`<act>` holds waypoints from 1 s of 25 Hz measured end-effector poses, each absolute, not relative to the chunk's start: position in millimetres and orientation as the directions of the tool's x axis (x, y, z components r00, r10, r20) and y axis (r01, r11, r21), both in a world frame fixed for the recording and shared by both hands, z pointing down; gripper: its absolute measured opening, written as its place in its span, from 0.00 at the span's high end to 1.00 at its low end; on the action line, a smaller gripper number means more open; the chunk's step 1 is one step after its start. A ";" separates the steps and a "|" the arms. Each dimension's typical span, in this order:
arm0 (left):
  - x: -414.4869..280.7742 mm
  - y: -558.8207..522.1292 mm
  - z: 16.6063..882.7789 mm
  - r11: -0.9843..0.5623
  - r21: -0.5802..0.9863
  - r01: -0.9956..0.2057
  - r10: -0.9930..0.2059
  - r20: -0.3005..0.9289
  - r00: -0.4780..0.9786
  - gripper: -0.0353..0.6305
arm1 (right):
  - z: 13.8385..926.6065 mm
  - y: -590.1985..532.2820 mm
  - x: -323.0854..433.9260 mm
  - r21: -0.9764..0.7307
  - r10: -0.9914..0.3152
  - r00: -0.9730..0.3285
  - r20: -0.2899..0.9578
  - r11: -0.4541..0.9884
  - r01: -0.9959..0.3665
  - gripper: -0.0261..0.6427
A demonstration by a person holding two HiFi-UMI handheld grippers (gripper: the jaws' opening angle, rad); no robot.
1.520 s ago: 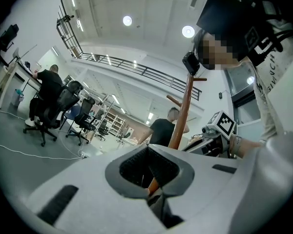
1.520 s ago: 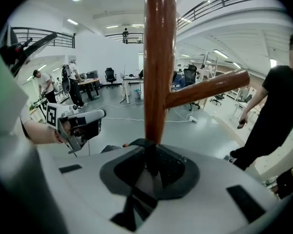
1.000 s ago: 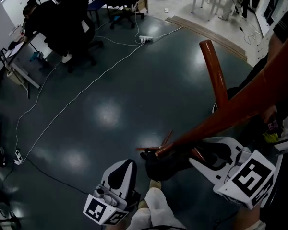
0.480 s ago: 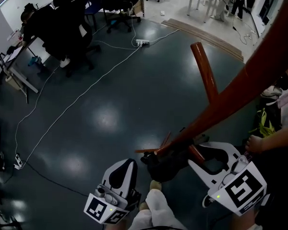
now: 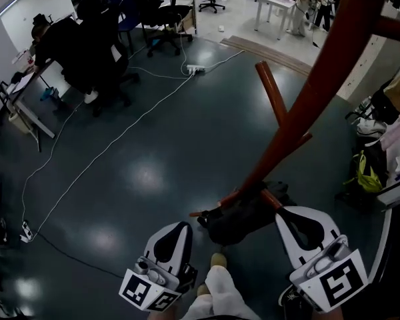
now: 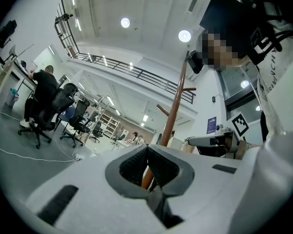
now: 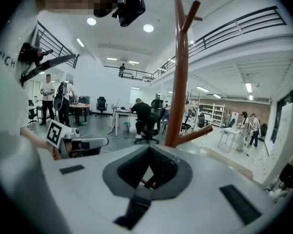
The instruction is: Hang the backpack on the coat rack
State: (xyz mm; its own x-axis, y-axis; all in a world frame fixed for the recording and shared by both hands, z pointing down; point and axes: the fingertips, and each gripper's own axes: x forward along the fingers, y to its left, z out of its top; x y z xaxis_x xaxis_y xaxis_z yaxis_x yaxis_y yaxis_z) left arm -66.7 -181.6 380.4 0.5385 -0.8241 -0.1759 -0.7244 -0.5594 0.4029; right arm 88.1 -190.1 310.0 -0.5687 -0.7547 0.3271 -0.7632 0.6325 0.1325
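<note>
Backpack (image 5: 237, 220) is a dark lump on the floor at the coat rack (image 5: 305, 99) foot, edges hard to read, and I see left gripper (image 5: 177, 225) closed empty, right gripper (image 5: 297, 212) closed empty too, where earlier it gaped beside the bag.

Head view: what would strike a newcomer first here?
A reddish-brown wooden coat rack slants up across the right side, with a dark backpack on the floor at its foot. The left tongs and right tongs, white and both shut, point toward it from the bottom edge.
</note>
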 end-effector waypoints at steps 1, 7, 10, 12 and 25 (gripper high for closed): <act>-69.6 -176.5 376.9 -0.564 0.400 -0.723 -0.821 -0.181 0.541 0.93 | 303.7 -183.2 86.0 0.149 -0.770 -0.563 0.300 0.620 -0.770 0.94; -79.2 -137.9 360.2 -0.583 0.383 -0.717 -0.810 -0.200 0.551 0.93 | 269.6 -133.4 82.1 0.078 -0.822 -0.560 0.104 0.568 -0.819 0.94; -84.1 -115.4 350.8 -0.595 0.374 -0.711 -0.801 -0.213 0.559 0.93 | 262.4 -104.7 81.1 0.003 -0.836 -0.547 0.048 0.547 -0.837 0.94; -86.8 -102.3 344.8 -0.605 0.367 -0.706 -0.795 -0.225 0.564 0.93 | 264.0 -87.6 79.2 -0.022 -0.845 -0.533 0.040 0.533 -0.846 0.94; -76.9 -28.8 328.1 -0.681 0.338 -0.650 -0.731 -0.258 0.632 0.93 | 285.8 -5.4 55.1 0.021 -0.859 -0.495 0.134 0.502 -0.865 0.94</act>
State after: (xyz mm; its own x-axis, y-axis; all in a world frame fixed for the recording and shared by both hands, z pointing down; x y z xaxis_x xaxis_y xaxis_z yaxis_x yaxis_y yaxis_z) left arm -76.9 -28.8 328.1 0.6315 -0.7312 -0.2578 -0.6502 -0.6806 0.3376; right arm 55.1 -5.4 285.8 -0.4949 -0.8586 0.1337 -0.8648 0.5017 0.0211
